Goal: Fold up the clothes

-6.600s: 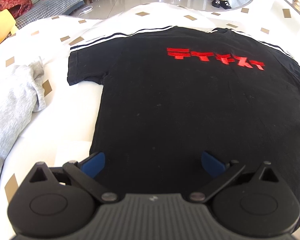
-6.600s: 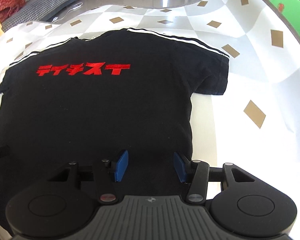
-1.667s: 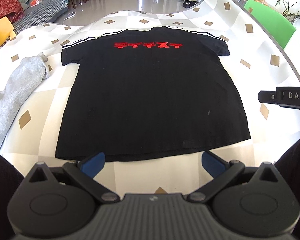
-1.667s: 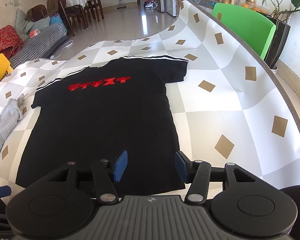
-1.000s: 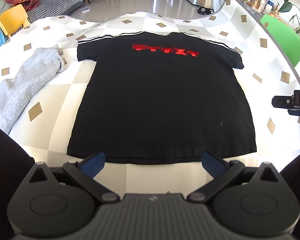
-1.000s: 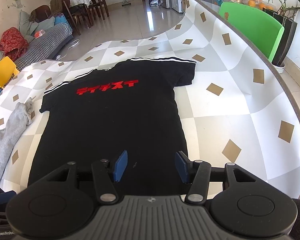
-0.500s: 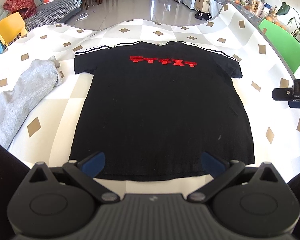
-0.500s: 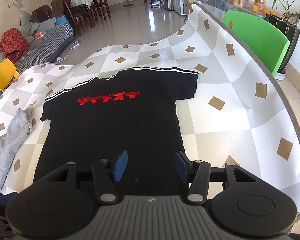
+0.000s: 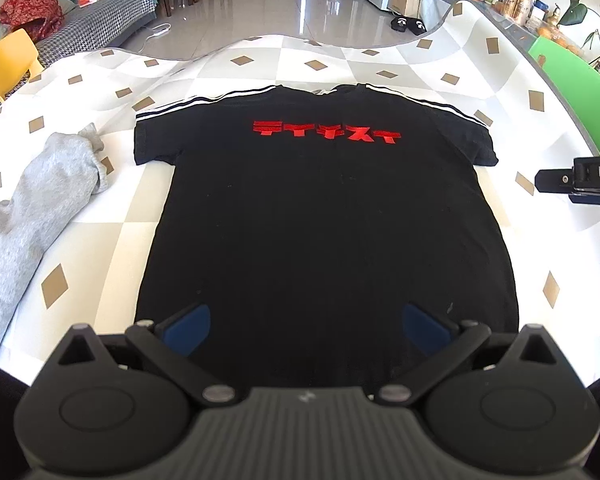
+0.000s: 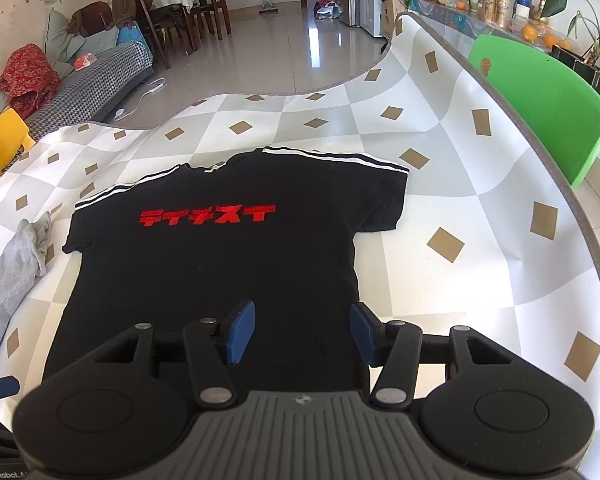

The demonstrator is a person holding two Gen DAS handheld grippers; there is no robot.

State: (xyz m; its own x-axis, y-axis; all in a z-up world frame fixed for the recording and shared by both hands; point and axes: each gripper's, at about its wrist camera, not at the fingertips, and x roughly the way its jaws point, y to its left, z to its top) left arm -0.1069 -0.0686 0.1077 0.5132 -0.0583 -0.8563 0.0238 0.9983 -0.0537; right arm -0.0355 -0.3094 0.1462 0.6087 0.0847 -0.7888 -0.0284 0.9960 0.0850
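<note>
Closest to the cameras, both grippers sit over the near hem of the shirt with nothing in them. The left gripper [image 9: 306, 330] has its blue pads spread wide apart above the bottom edge, one pad toward each lower corner. The right gripper [image 10: 302, 332] is apart too, though not as wide, and it sits over the shirt's lower right part; its right pad [image 10: 362, 334] lines up roughly with the shirt's right side edge. From the left wrist view you can catch a bit of the right gripper's body poking in at the right edge.

The black T-shirt [image 9: 324, 220] lies flat and spread out on the tabletop [image 10: 460, 280], hem toward the cameras and collar away. Both short sleeves are out to the sides, and it looks pretty smooth, no big wrinkles. There's red lettering [image 9: 326, 132] across the chest and white stripes [image 9: 204, 101] running along the shoulders.

The tabletop is covered with a white and grey checkered cloth with small brown diamonds. Off to the left of the shirt, near its left sleeve but not touching as far as I can tell, there's a crumpled grey garment [image 9: 32, 216].

Further back: a green chair [image 10: 540, 104] behind the tabletop's right edge, a yellow chair [image 9: 8, 64] on the left, a checkered sofa [image 10: 92, 76], and a shiny tile floor [image 9: 300, 12].
</note>
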